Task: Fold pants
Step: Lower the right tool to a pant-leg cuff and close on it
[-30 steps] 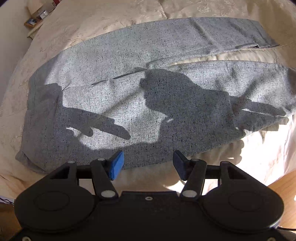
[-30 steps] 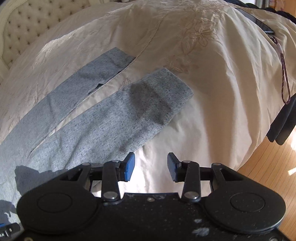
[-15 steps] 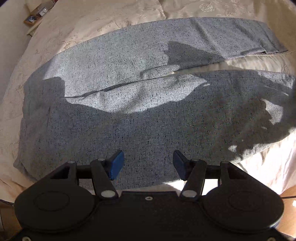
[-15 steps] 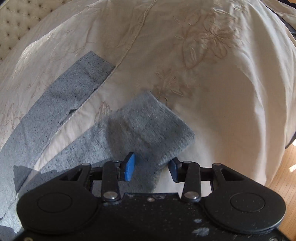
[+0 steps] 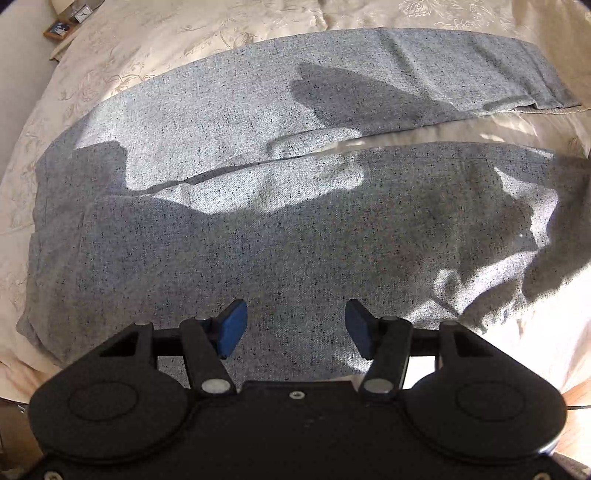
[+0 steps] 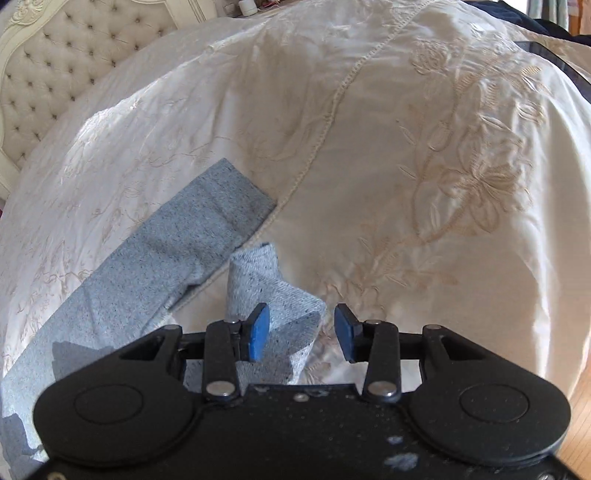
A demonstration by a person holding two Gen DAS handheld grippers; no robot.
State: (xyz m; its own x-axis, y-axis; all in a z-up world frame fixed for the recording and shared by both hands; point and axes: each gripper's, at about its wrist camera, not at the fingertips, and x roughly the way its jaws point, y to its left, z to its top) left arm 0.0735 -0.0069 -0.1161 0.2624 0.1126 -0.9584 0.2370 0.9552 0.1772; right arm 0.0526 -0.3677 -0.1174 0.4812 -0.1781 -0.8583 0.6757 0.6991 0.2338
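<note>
Grey speckled pants (image 5: 295, 229) lie spread on a cream bedspread, waist at the left, both legs running right. My left gripper (image 5: 293, 328) is open, its blue pads over the near leg's front edge. In the right wrist view the far leg (image 6: 155, 266) lies flat, and the near leg's cuff (image 6: 273, 291) stands bunched up between my right gripper's (image 6: 301, 332) open pads. The left pad touches the cloth; the right pad stands apart from it.
The embroidered cream bedspread (image 6: 443, 166) covers the bed. A tufted headboard (image 6: 74, 62) is at the far left. Wooden floor (image 6: 580, 424) shows past the bed's right edge. A bedside shelf with small items (image 5: 66, 22) is at the top left.
Both grippers moved forward over the pants. The near leg's cuff, flat before, now stands bunched up between the right gripper's pads.
</note>
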